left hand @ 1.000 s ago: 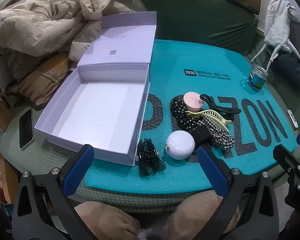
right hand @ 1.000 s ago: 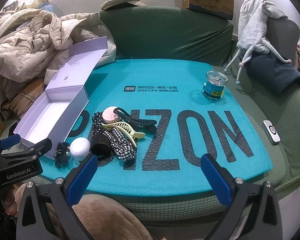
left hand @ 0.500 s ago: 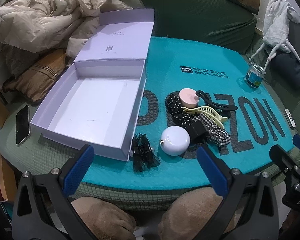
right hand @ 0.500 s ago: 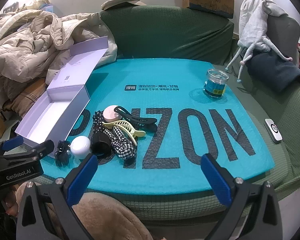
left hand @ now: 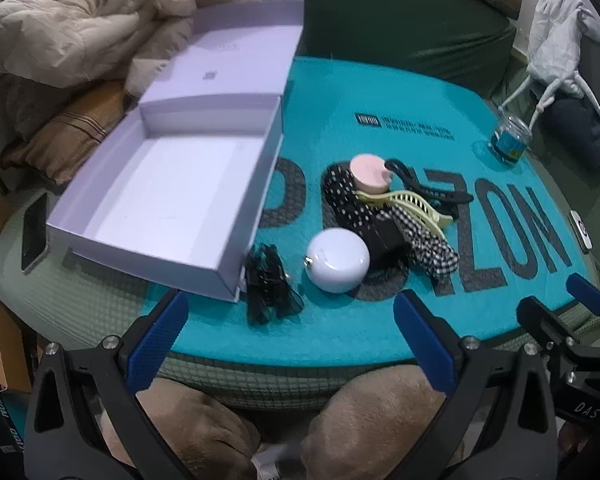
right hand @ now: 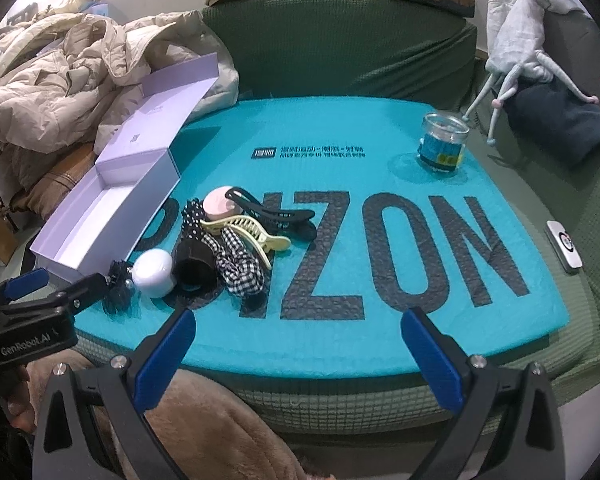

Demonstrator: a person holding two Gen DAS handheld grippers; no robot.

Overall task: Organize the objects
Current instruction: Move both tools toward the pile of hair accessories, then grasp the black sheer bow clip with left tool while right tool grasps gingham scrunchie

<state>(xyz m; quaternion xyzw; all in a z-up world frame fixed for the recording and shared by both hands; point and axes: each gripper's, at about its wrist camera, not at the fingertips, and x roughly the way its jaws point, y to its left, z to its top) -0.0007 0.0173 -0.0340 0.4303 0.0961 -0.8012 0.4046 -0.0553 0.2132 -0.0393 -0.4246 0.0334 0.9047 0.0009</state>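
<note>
Teal mat (right hand: 380, 184) lettered in black, spread over a green sofa seat (right hand: 572, 208). Lavender box (left hand: 172, 196), lid folded back, empty, at the mat's left edge. Beside its near corner: black mesh hair piece (left hand: 268, 280), then white ball (left hand: 337, 260). Clustered just right: black holder (right hand: 194, 260), checked scrunchie (right hand: 240, 266), cream hair clip (right hand: 252, 234), black hair clip (right hand: 272, 212), pink round case (right hand: 218, 206), polka-dot scrunchie (left hand: 342, 192). Glass jar (right hand: 444, 140) well apart, far right. Left claw (left hand: 288, 340) wide open, holding nothing, hovering near the ball. Right claw (right hand: 296, 344) wide open, holding nothing.
</note>
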